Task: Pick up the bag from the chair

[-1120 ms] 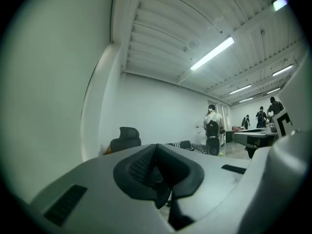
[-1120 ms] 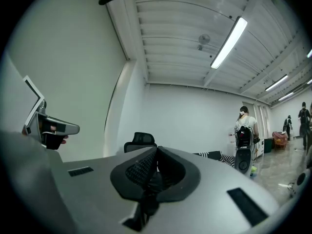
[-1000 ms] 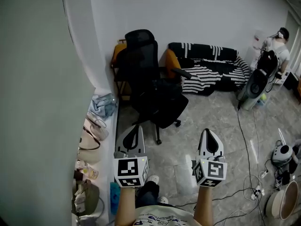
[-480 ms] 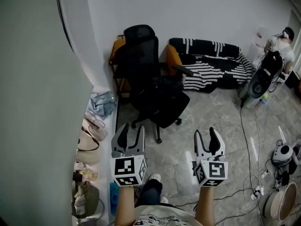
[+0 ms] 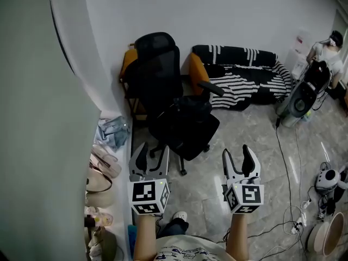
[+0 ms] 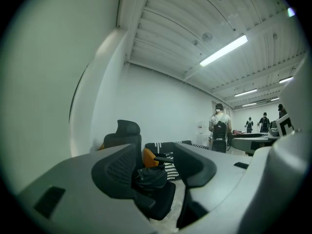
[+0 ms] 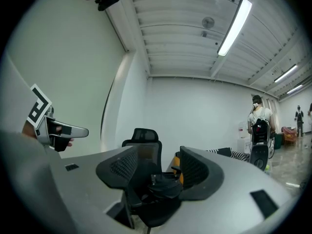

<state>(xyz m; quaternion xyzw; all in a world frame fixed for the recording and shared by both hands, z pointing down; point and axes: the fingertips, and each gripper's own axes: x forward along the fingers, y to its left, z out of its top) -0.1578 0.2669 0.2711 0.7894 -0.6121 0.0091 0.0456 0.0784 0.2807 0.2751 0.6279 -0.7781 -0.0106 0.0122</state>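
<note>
Both sets of tongs stood wide open and empty, the left tongs (image 5: 153, 152) and right tongs (image 5: 237, 156) side by side, well short of the chair (image 5: 159, 64). The black bag (image 5: 190, 105) sat slumped on its seat, ahead and between them. Neither hand looked clearly nearer, and the bag's long axis was unclear.

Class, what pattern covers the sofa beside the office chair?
Black and white stripes; the sofa shows best in the head view.
</note>
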